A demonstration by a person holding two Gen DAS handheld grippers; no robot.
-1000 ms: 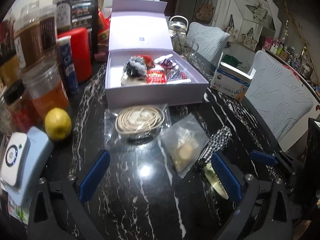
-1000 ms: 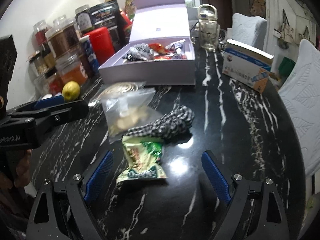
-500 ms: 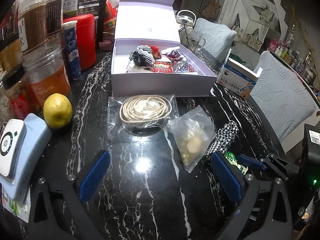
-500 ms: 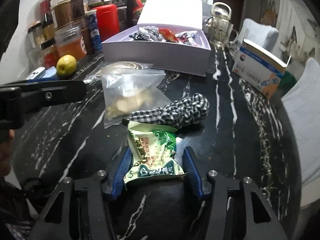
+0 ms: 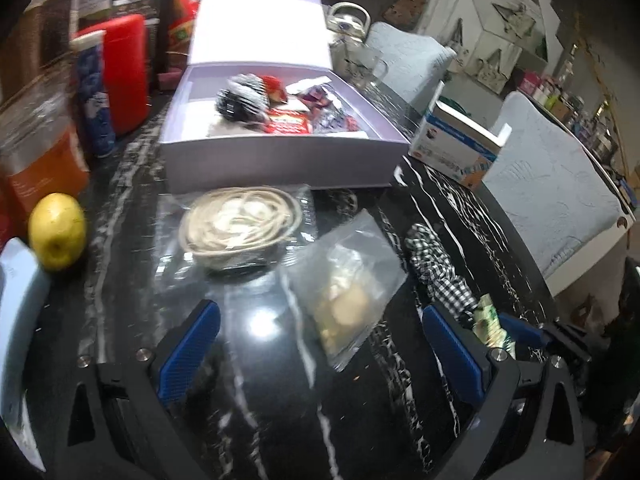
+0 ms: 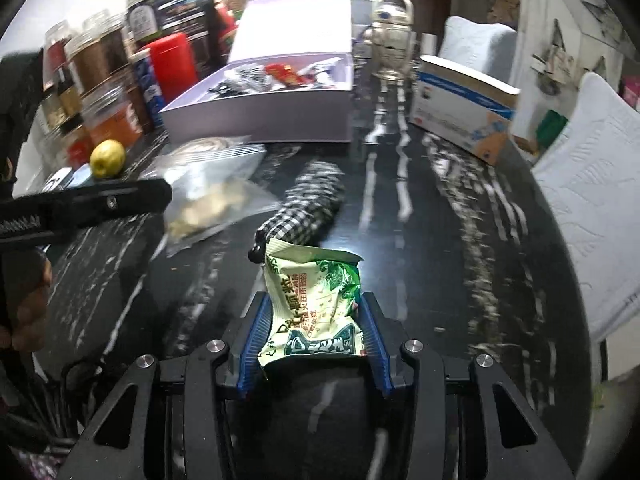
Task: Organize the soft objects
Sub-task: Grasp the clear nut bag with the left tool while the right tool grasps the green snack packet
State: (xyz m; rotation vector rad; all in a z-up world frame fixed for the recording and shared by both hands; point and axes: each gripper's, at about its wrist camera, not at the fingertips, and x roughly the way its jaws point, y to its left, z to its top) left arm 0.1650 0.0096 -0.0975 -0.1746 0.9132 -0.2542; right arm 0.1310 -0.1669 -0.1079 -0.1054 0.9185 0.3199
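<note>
Closing since the earlier frame, the right gripper now pinches the green packet; it should lift straight toward the lilac box while the left gripper gapes empty.

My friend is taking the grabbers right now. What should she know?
Right tool: its jaws have just been closing and now pinch the green packet.
Left tool: open, holding nothing, over the black table near the clear bag.
Done: a few soft things already lie in the purple box.
Left: carry the green packet to the box, then probably the checkered cloth, the clear bag and the bagged rope coil, all on the table in front of the box.
</note>
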